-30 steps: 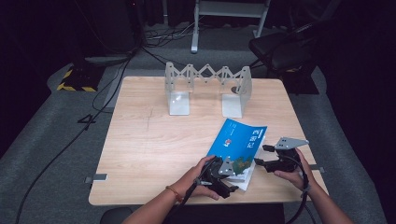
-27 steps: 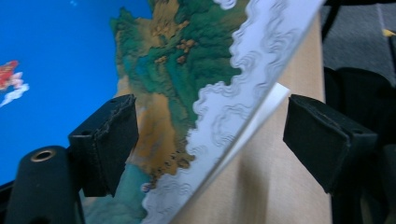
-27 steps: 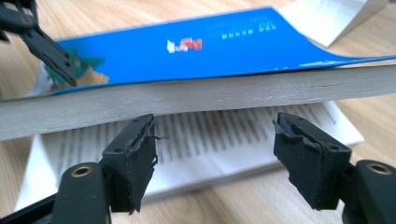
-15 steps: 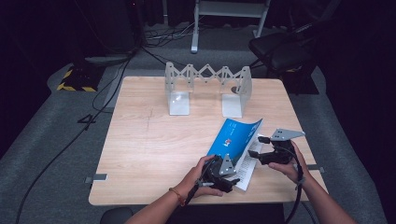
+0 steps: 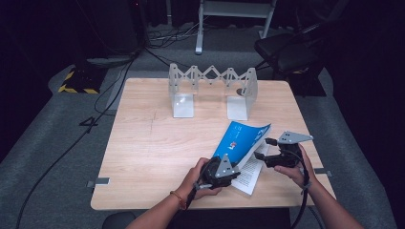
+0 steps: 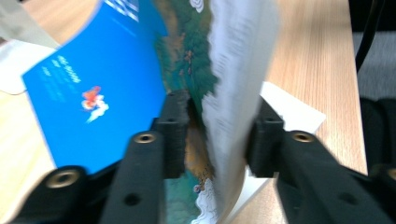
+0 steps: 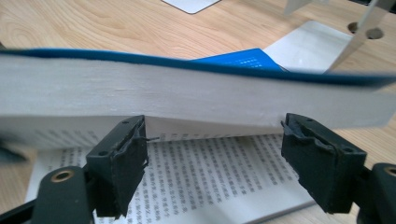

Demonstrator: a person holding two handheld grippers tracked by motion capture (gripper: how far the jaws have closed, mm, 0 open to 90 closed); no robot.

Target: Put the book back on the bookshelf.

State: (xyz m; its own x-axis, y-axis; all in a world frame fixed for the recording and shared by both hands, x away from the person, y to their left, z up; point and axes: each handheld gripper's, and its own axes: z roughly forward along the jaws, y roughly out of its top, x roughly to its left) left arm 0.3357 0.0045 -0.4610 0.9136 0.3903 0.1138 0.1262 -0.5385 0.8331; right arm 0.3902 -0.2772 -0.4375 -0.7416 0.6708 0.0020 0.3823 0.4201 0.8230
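At the table's near edge we see the left gripper, jaws just closed, clamping the lifted book; right gripper released beside it.

A grey folding rack stands at the wooden bench's far edge; behind, probably a dark chair
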